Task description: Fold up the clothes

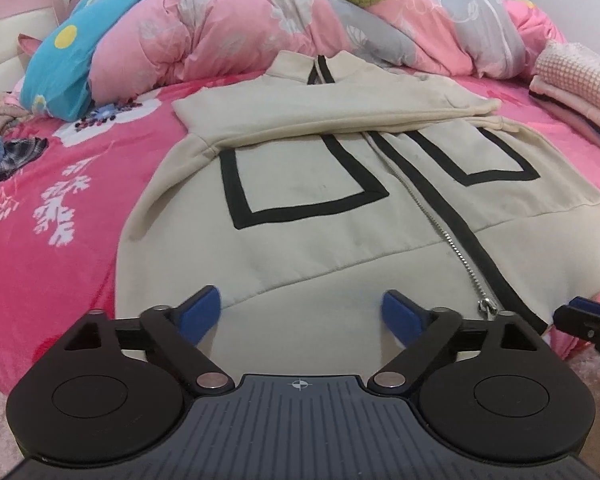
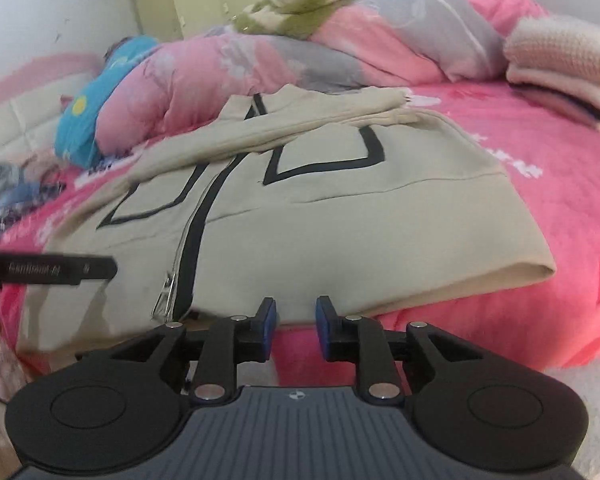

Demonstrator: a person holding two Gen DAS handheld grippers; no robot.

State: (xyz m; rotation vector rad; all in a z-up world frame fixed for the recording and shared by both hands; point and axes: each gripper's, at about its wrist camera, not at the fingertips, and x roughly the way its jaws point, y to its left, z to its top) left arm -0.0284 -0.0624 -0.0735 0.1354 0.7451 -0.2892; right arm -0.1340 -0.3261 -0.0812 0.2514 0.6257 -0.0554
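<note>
The jacket (image 1: pixel 340 216) lies flat, front up, on the bed (image 1: pixel 40 272), hem at the near edge, collar toward the quilt (image 1: pixel 220 36) at the far side. Both sleeves are folded across the chest. The zipper (image 1: pixel 456 248) is closed; black trim outlines two panels.

Left claw (image 1: pixel 300 312): jaws wide apart over the hem, clamping nothing. Right claw (image 2: pixel 296 318): jaws slightly apart at the hem's near edge, nothing between the pads.

A folded stack (image 2: pixel 564 68) sits near the bed's far right corner. Loose clothes (image 1: pixel 8 152) lie at the left edge.
</note>
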